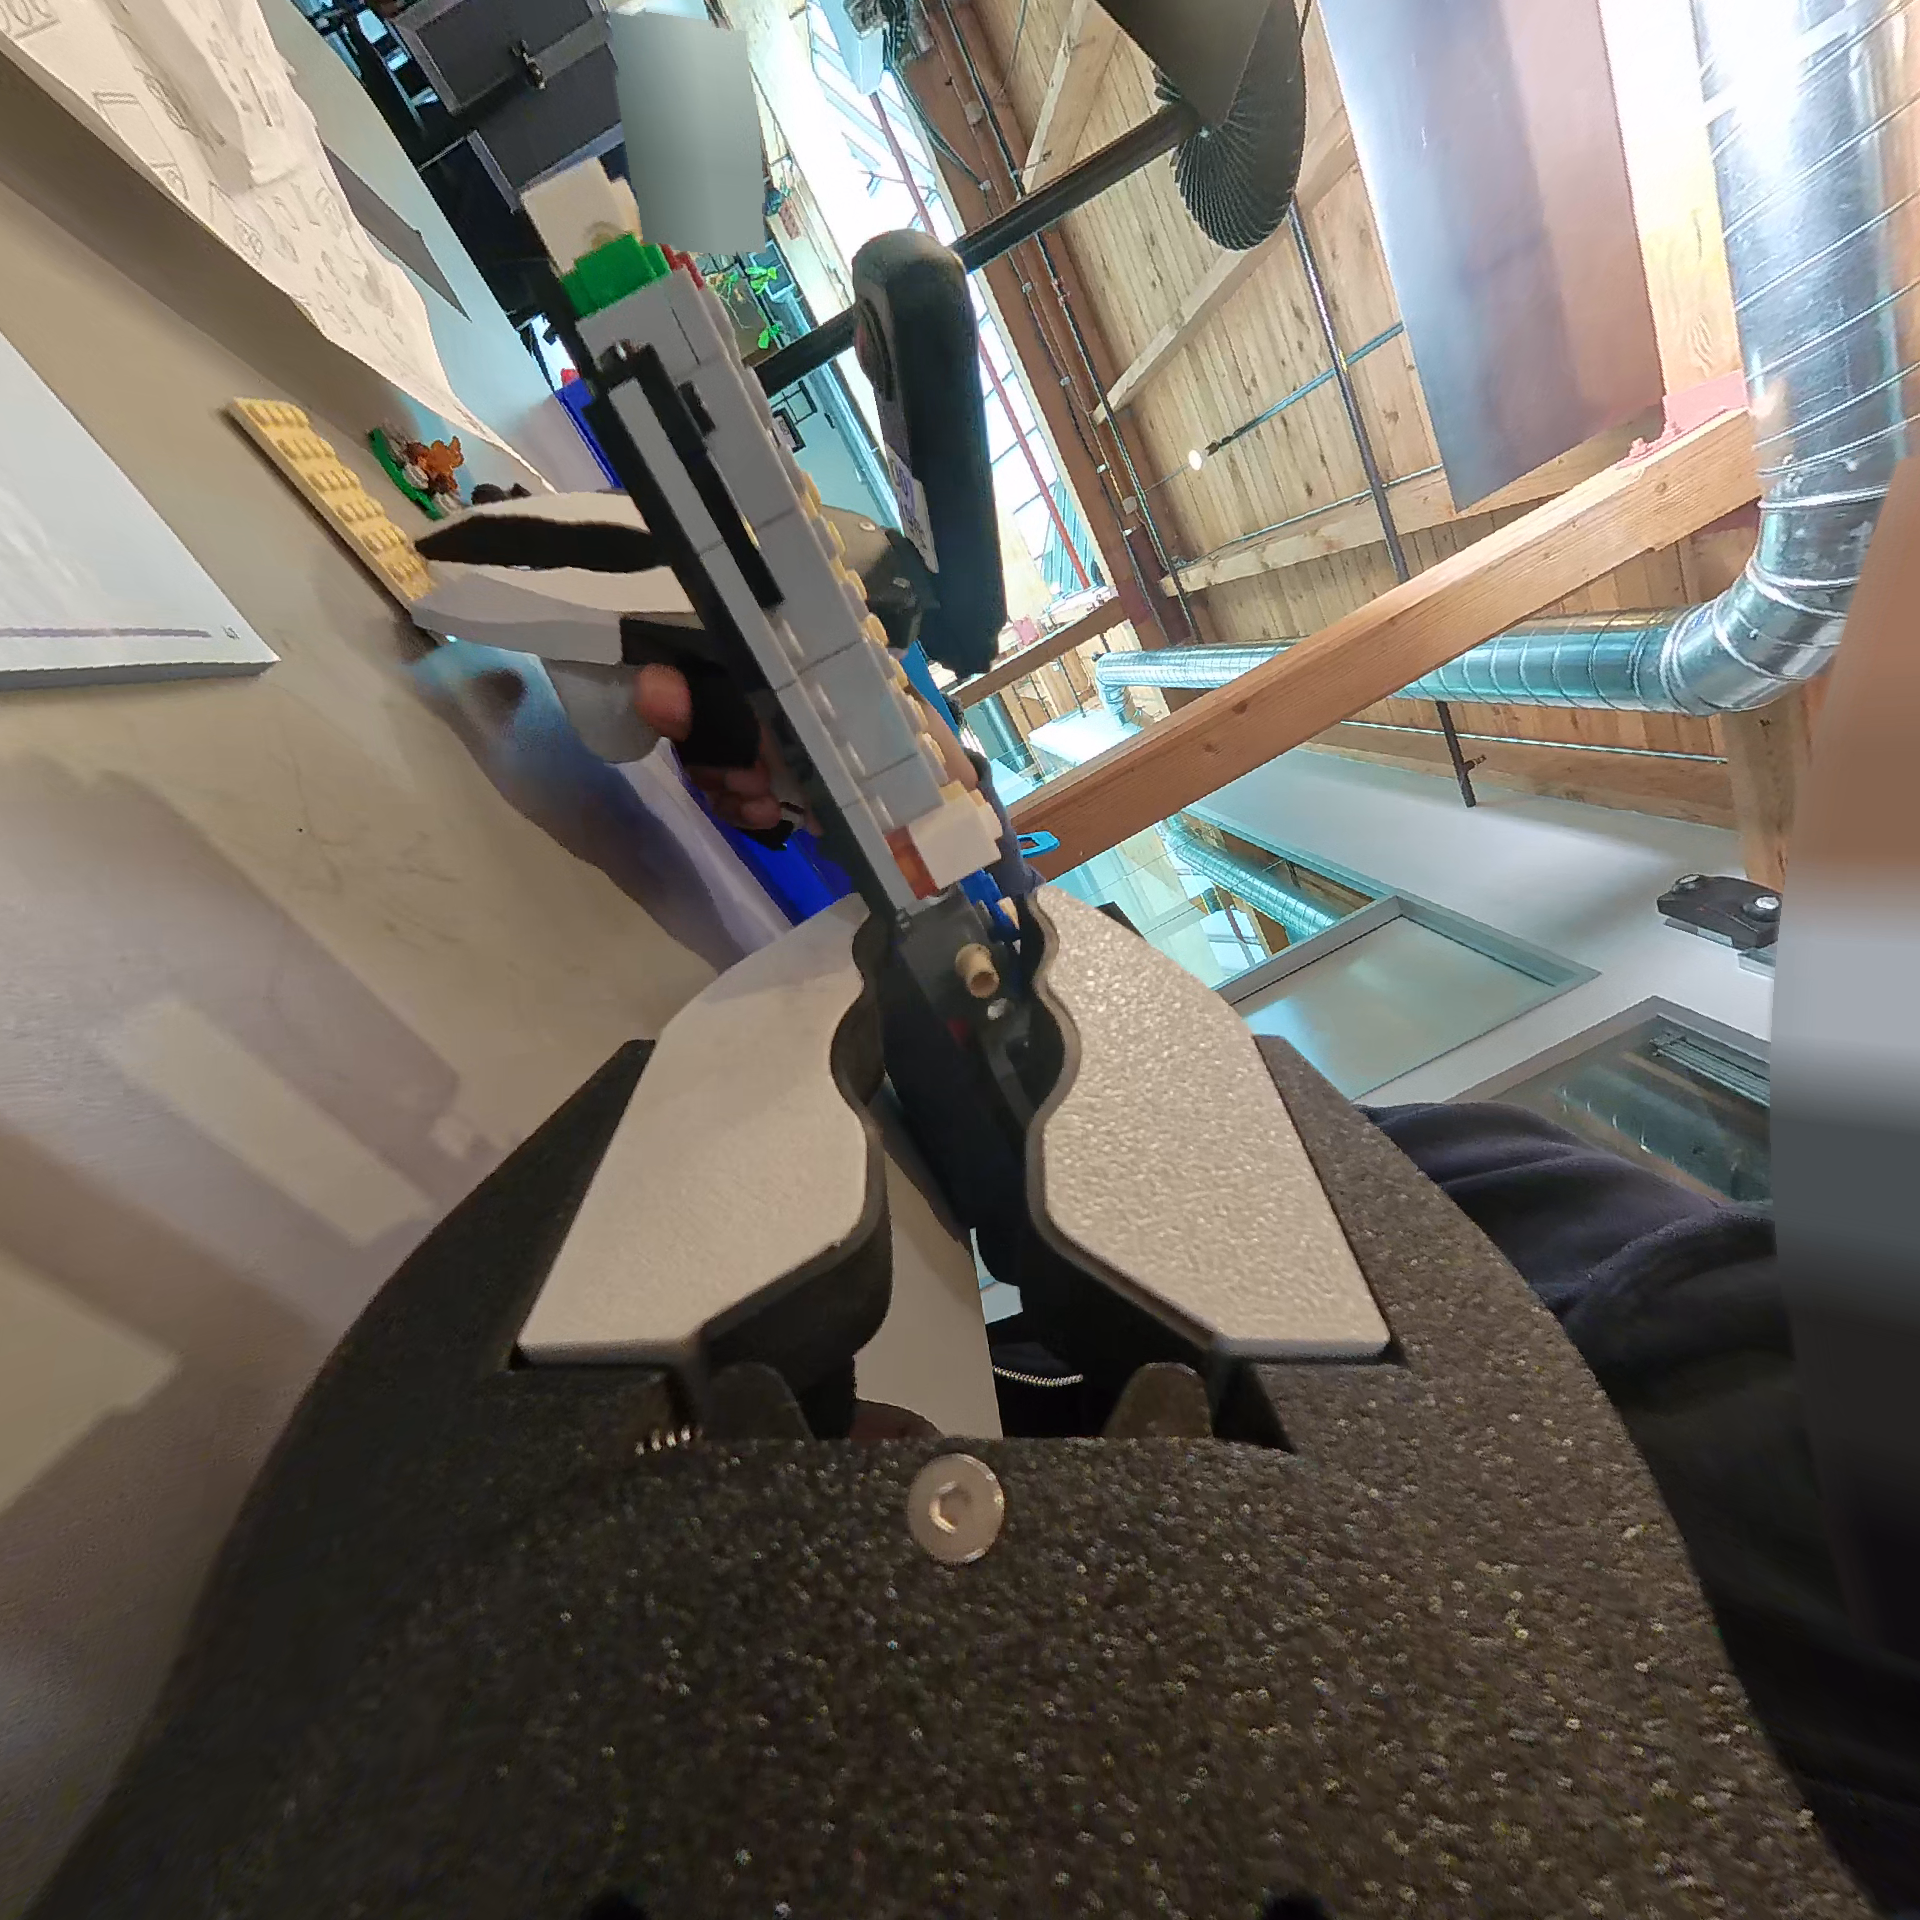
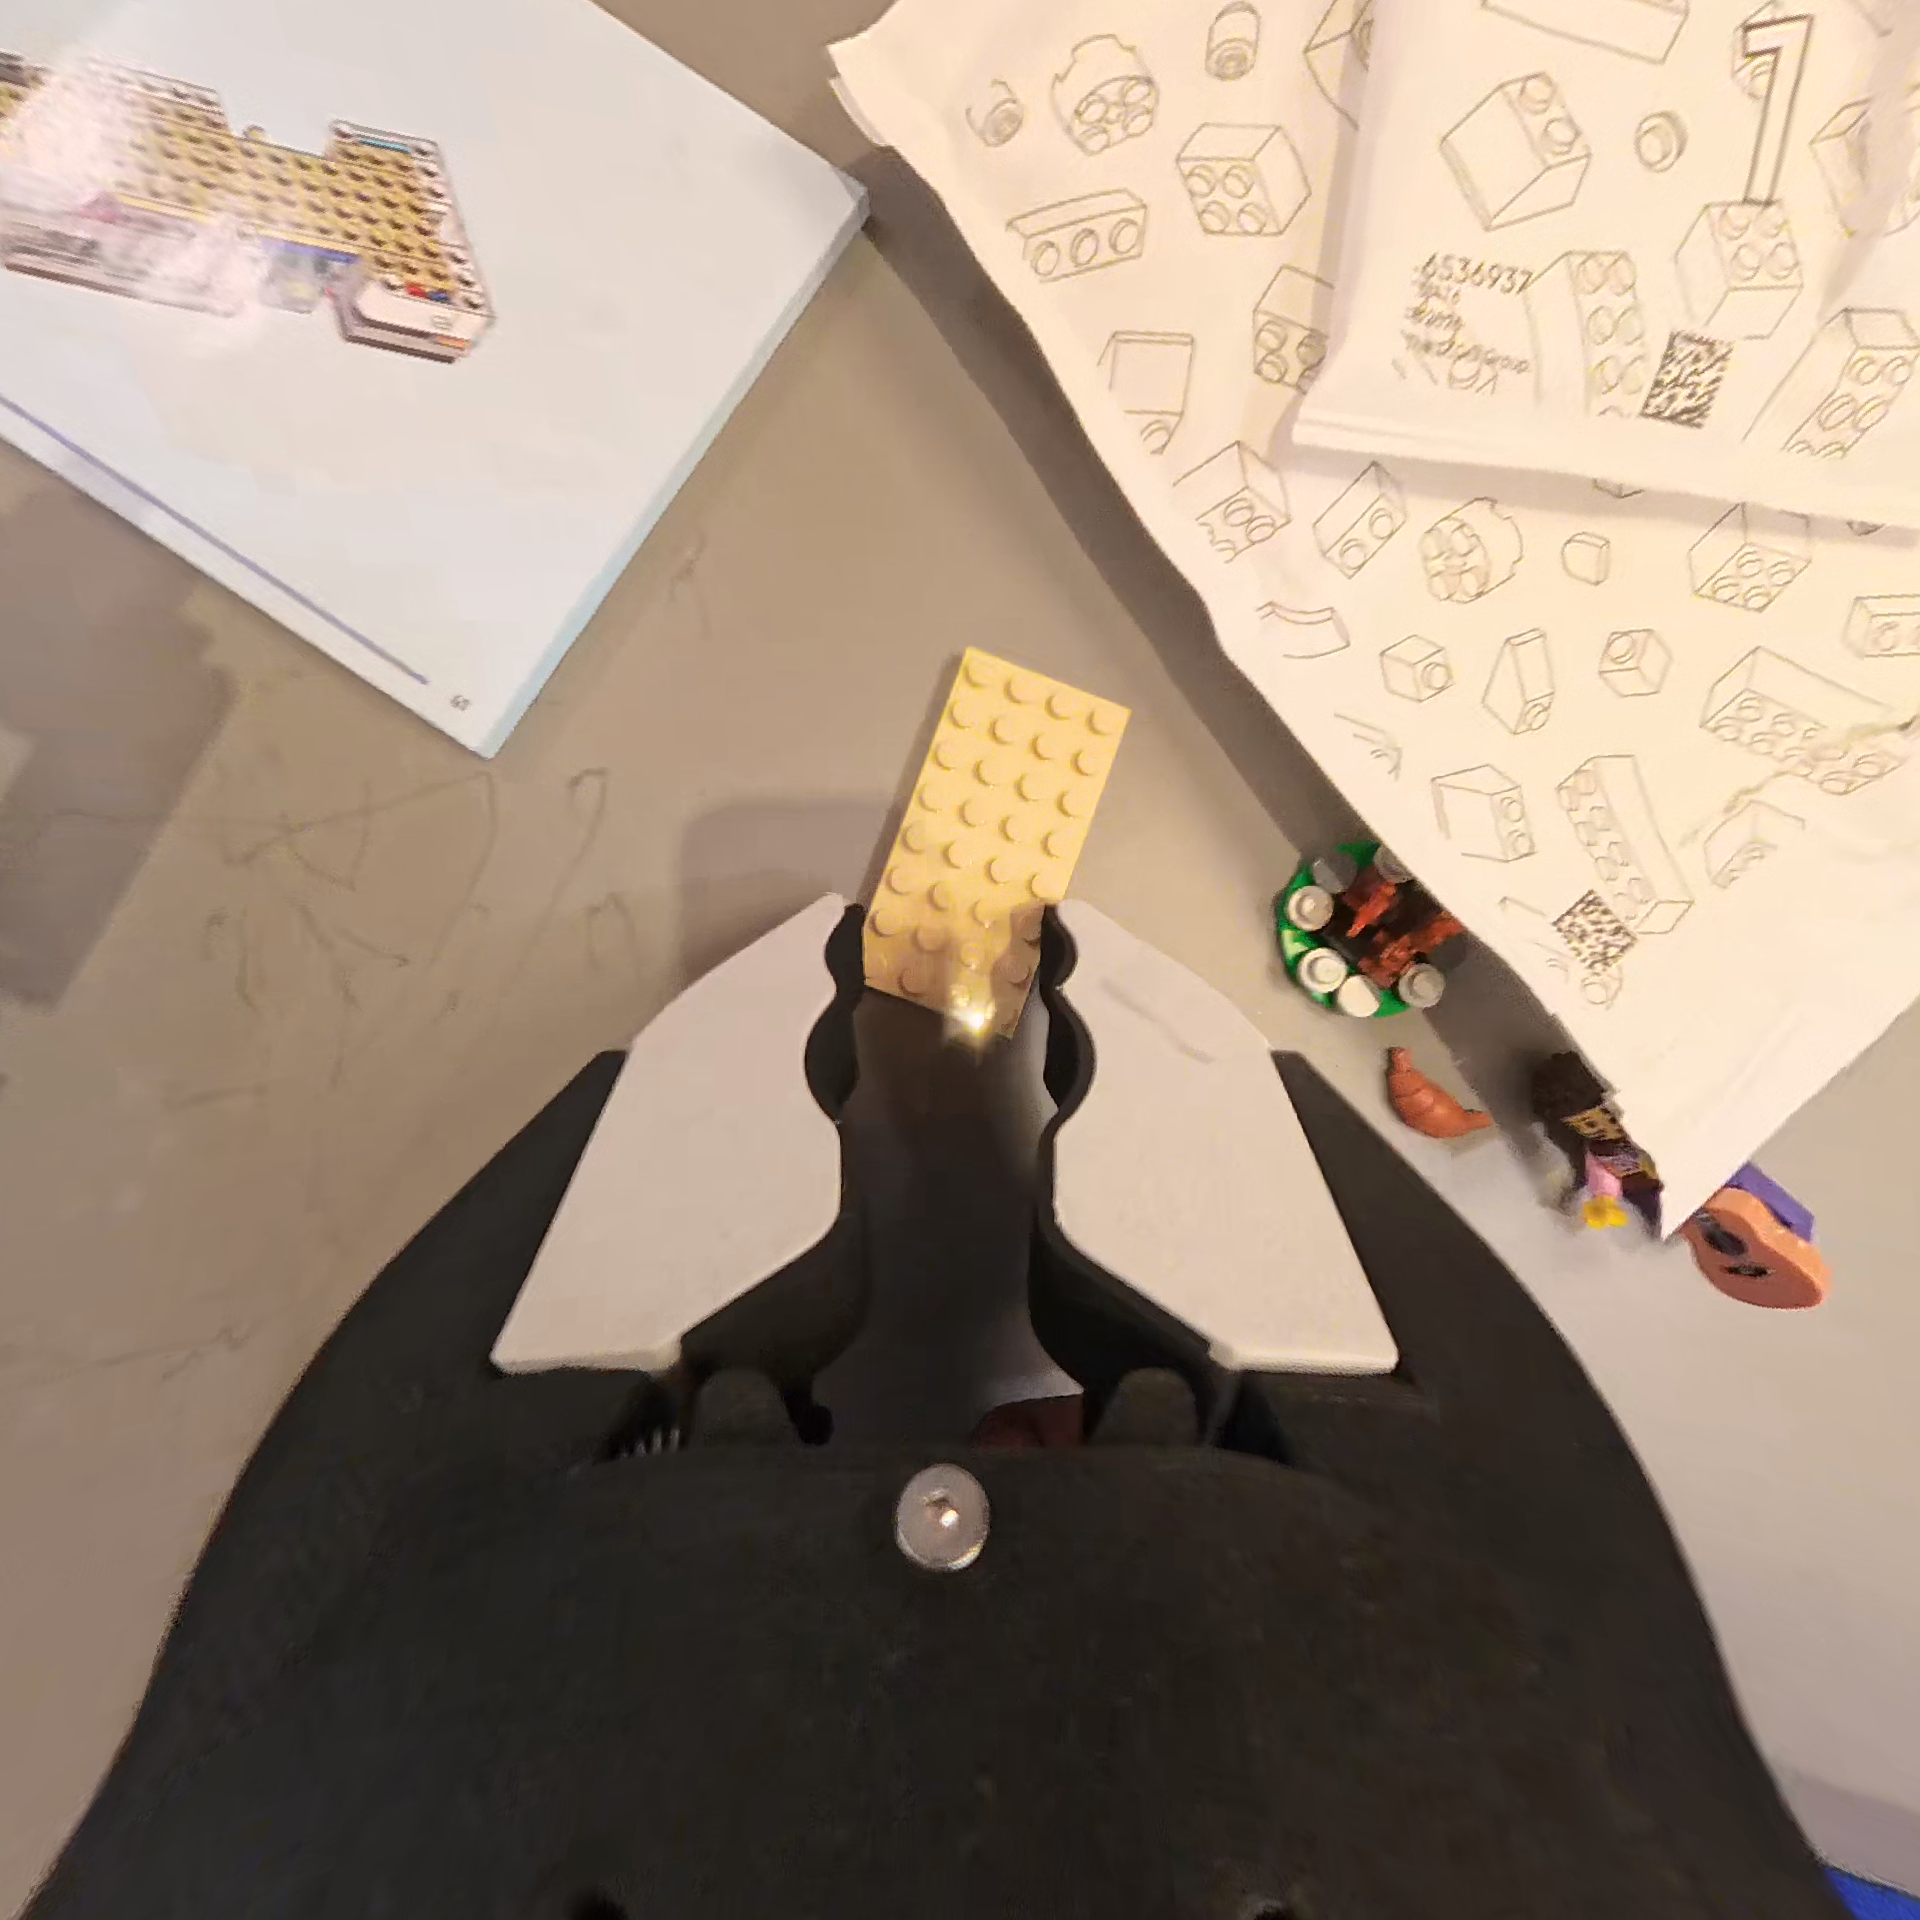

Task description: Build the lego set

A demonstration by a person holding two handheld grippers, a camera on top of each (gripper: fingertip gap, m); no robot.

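- Right wrist view: the right gripper [image 2: 951,961] has its jaws clamped on the near end of a flat tan studded plastic plate [image 2: 997,831] lying on the grey table [image 2: 520,935], near a small green round brick piece [image 2: 1351,935].
- Left wrist view: the left gripper [image 1: 951,987] grips the dark base of a long grey brick model [image 1: 769,582], held up off the table.

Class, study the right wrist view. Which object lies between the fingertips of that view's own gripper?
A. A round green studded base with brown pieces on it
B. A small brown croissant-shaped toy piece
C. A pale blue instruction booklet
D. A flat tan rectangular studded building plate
D: the flat tan rectangular studded building plate has its near end between the right gripper fingertips, while the other items lie off to the sides on the grey table.
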